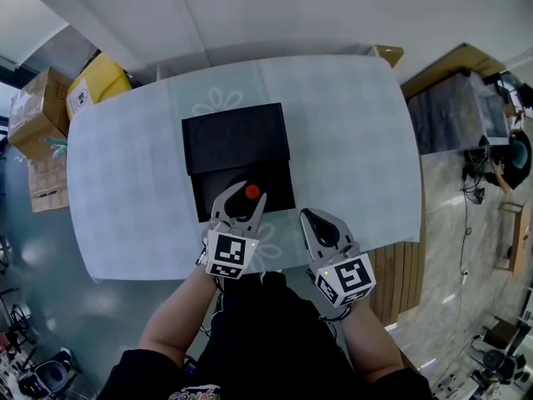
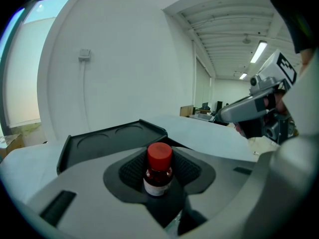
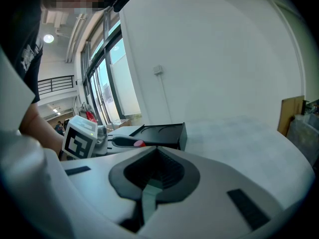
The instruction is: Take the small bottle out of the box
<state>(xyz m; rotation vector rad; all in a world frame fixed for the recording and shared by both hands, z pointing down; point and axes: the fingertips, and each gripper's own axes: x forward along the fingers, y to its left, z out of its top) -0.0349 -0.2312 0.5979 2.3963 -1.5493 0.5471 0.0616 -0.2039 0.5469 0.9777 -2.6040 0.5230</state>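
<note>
A small brown bottle with a red cap (image 1: 251,192) sits between the jaws of my left gripper (image 1: 247,198), over the near half of the open black box (image 1: 237,140). In the left gripper view the bottle (image 2: 159,169) stands upright, and my left gripper (image 2: 159,178) is shut on it, with the box's lid (image 2: 107,141) behind. My right gripper (image 1: 316,222) hovers to the right of the box, near the table's front edge. Its jaws are shut with nothing between them (image 3: 155,176). From the right gripper view I see the box (image 3: 162,134) and the red cap (image 3: 138,144) at the left.
The box lies on a white table (image 1: 350,132). Cardboard boxes (image 1: 35,111) and a yellow box (image 1: 98,80) stand on the floor at the far left. A wooden cabinet (image 1: 454,107) is at the right.
</note>
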